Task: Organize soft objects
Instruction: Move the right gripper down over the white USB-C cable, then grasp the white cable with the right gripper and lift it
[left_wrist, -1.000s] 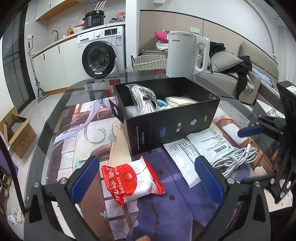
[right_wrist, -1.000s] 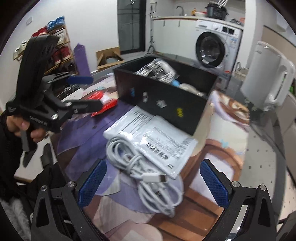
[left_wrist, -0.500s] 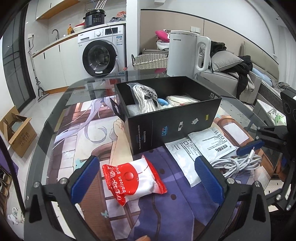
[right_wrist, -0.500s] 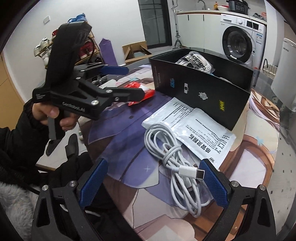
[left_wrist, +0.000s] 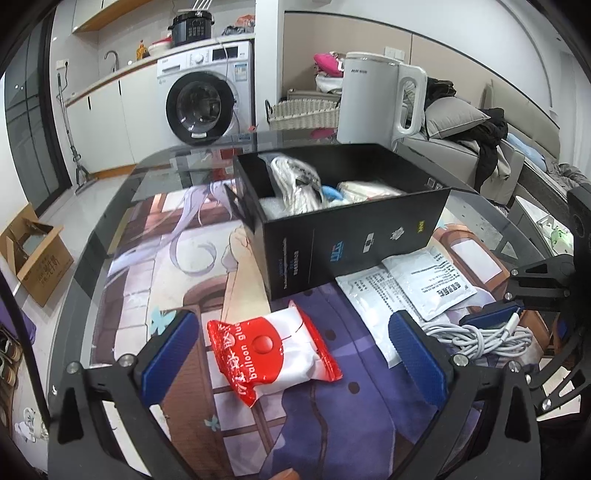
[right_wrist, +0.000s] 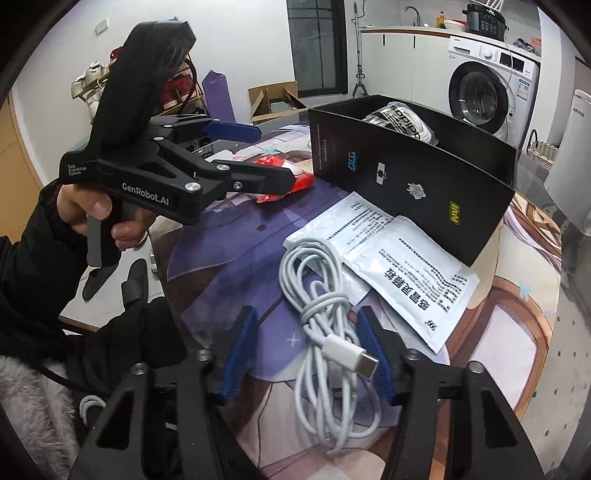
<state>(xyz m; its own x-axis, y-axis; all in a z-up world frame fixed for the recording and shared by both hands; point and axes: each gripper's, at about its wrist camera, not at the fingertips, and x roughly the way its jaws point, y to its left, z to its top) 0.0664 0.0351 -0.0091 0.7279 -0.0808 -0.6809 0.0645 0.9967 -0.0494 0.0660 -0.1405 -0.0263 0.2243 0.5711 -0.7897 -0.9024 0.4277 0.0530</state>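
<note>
Right gripper (right_wrist: 306, 354) jaws closing around coiled cable (right_wrist: 325, 332), not yet pinching — loose loops may slip, snag sachet (right_wrist: 417, 280). Left gripper (left_wrist: 291, 354) spread wide, empty.

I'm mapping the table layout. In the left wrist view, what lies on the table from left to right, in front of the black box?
Red and white packet → white sachets → coiled white cable, which the right gripper is closing around.

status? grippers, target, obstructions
Right gripper closing around white cable, pads not yet pressing. Left gripper open over red packet. Black box unobstructed.
</note>
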